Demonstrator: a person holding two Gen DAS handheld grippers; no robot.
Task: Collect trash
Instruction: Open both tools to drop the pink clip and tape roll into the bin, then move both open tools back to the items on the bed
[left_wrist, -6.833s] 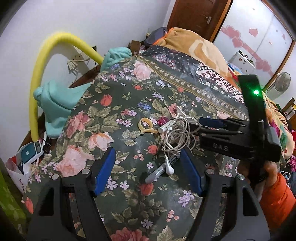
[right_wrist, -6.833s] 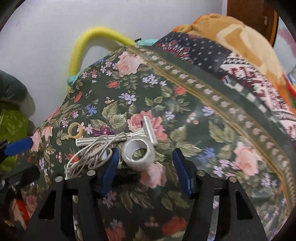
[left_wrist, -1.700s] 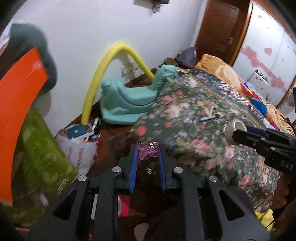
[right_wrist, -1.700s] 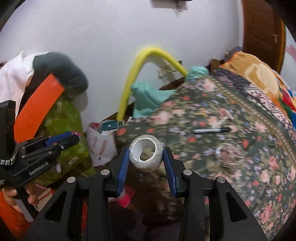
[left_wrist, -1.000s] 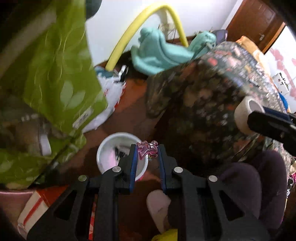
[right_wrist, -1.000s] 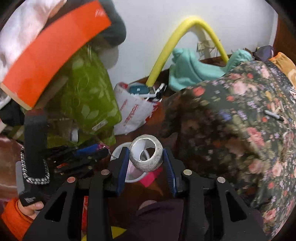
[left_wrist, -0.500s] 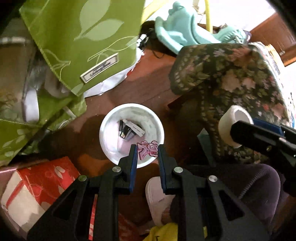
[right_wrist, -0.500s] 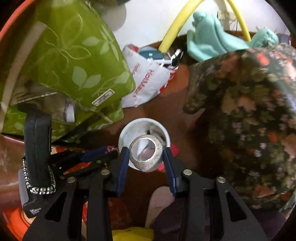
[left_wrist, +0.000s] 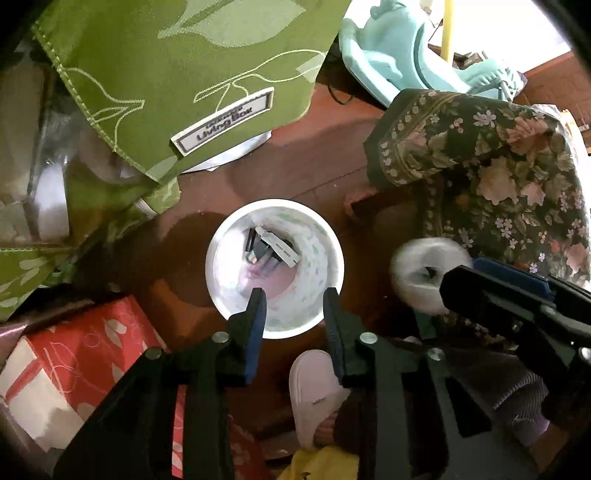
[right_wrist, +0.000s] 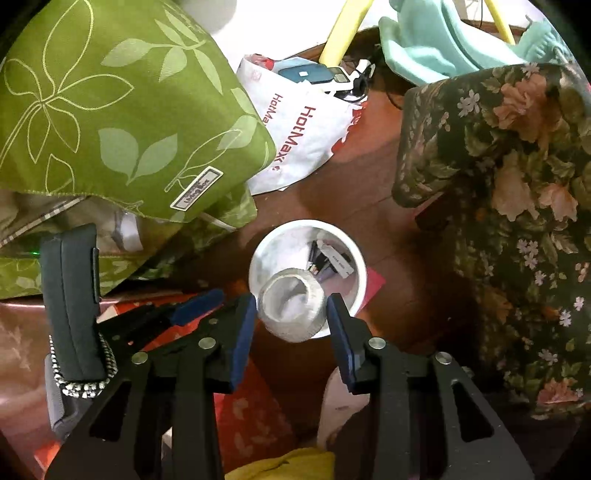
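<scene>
White bin (left_wrist: 334, 258) below; left gripper (left_wrist: 293, 308) opening, empty.

Tape roll (left_wrist: 417, 277) was motion-blurred in left wrist view, edges smeared; its near right part sat hidden behind the right gripper (left_wrist: 476, 273). In right wrist view the roll (right_wrist: 291, 308) covered the near rim of the white bin (right_wrist: 354, 258). Bin contents (left_wrist: 271, 251) were too small to identify: dark pieces and a white strip. Left gripper (left_wrist: 293, 314) blocked the bin's near wall (left_wrist: 221, 280). Red box (left_wrist: 74, 373) was cut off at left. Slipper (left_wrist: 314, 391) was partly hidden by gripper frame. Green bag label (right_wrist: 197, 188) print was unreadable.
</scene>
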